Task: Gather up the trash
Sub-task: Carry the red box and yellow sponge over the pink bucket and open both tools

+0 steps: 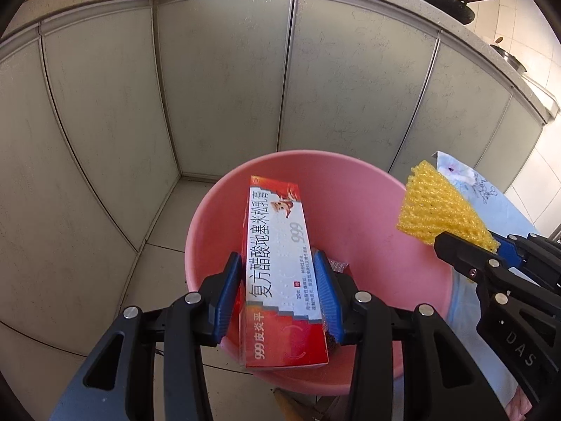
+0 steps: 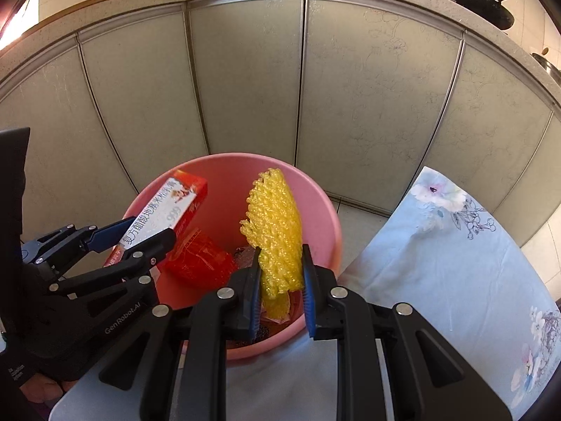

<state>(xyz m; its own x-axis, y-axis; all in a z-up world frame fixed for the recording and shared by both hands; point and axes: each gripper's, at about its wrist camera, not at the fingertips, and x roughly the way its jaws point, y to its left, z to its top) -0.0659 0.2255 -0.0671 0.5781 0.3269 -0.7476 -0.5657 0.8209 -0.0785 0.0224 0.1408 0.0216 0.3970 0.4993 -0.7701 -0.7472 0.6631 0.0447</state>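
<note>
A pink plastic bin (image 1: 368, 210) (image 2: 315, 207) stands on the floor against grey cabinet doors. My left gripper (image 1: 278, 266) (image 2: 140, 231) is shut on a long red and white carton (image 1: 277, 263) (image 2: 168, 210), held above the bin's mouth. My right gripper (image 2: 282, 256) (image 1: 466, 245) is shut on a yellow foam net sleeve (image 2: 277, 231) (image 1: 434, 210), which hangs over the bin's right half. Inside the bin lies a crumpled red wrapper (image 2: 200, 259) with other dark scraps beneath it.
A table edge with a pale blue flowered cloth (image 2: 448, 263) (image 1: 491, 193) lies at the right, close to the bin. Grey cabinet doors (image 1: 224, 84) run behind. Black pans (image 1: 445, 0) (image 2: 477, 1) sit on the counter above. Tiled floor (image 1: 164, 235) lies left of the bin.
</note>
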